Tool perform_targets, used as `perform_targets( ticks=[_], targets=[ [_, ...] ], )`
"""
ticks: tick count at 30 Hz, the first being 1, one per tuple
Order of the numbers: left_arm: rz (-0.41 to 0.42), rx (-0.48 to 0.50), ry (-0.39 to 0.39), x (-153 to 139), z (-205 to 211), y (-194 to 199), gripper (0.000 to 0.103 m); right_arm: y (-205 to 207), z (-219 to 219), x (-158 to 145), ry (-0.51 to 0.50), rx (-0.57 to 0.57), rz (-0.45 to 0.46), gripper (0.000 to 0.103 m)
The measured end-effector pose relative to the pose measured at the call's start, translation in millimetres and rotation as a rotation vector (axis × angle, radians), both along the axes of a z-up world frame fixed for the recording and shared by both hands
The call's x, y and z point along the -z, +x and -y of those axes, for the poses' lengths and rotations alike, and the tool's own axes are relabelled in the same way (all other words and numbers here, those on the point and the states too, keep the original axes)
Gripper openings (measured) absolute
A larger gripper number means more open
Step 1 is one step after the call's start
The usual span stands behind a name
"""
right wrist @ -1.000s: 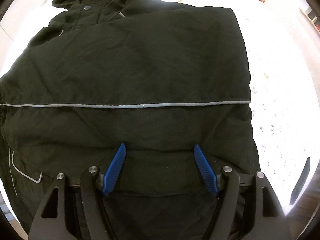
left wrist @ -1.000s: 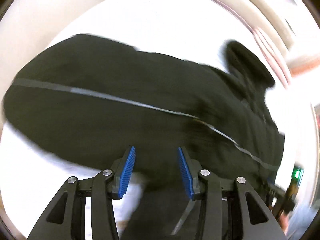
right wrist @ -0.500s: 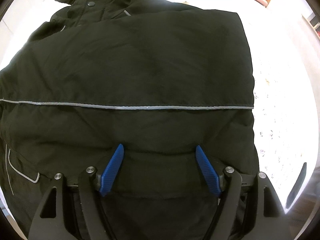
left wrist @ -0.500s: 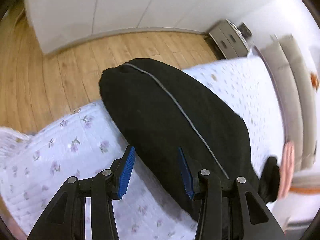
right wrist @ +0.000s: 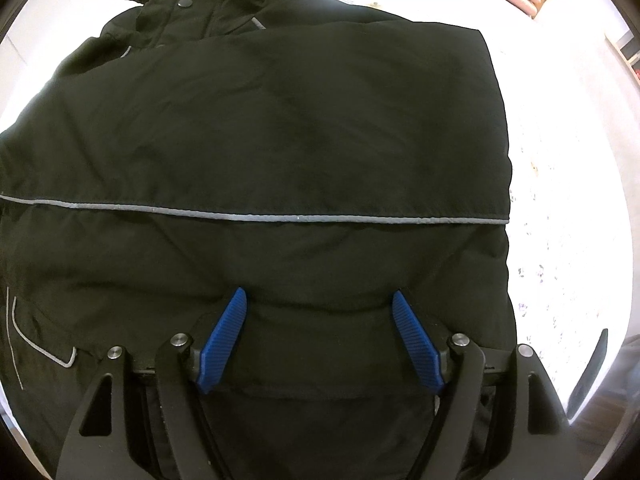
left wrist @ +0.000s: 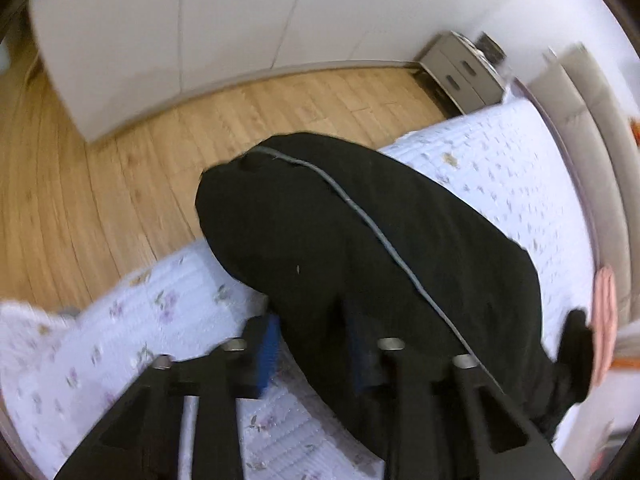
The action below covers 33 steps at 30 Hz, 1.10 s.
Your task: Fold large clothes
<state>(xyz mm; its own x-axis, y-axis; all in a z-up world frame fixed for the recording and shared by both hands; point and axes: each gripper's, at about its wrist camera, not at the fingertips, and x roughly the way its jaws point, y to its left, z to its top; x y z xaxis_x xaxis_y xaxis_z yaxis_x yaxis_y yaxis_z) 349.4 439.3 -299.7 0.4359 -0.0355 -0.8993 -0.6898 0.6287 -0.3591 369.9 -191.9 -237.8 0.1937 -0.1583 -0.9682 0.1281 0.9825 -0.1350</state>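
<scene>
Large black padded jacket with a thin grey reflective piping line lay spread on the bed under a white quilted bedspread with small purple flowers, hood end toward the far side in the right wrist view. In the left wrist view the same jacket ran diagonally across the bedspread, one rounded end hanging past the bed edge over the light wood plank floor.

Left claw: blue pads apart, jacket edge sat between them, right pad dark against the fabric. Frame was motion-blurred, so couldn't tell if it had a grip.

Right claw: blue ribbed pads wide apart, low over the jacket's lower panel, gripping nothing.

Grey drawer cabinet stood against the white wall. Pink folded fabric lay at the bed's far end.
</scene>
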Motion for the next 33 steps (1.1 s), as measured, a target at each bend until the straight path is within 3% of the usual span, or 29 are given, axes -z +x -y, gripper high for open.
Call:
perform_targets(
  ticks=[3,9,13,18,21,25,27,30,33],
  targets=[
    [0.021,0.055,0.075,-21,12,3,0.014,0,-3,-1,0.0,-0.001,0.002,0.08],
    [0.1,0.187,0.221,-76,53,2,0.012,-1,-1,-1,0.008,-0.004,0.007,0.08],
    [0.142,0.319,0.334,-111,101,1,0.011,-4,2,0,0.012,-0.005,0.013,0.08],
    [0.192,0.468,0.405,-140,163,-7,0.01,-11,11,3,0.022,-0.017,0.025,0.081],
    [0.209,0.578,0.507,-152,208,-14,0.01,-13,13,3,0.028,-0.026,0.031,0.081],
    [0.234,0.746,0.698,-164,279,-29,0.01,-17,15,3,0.032,-0.029,0.044,0.081],
    [0.258,0.837,0.752,-165,314,-38,0.01,-19,17,2,0.033,-0.03,0.05,0.081],
    [0.279,0.99,0.804,-154,364,-48,0.01,-24,18,2,0.035,-0.031,0.055,0.081],
    [0.261,1.148,0.79,-130,405,-58,0.014,-28,21,2,0.044,-0.035,0.055,0.081]
  ],
)
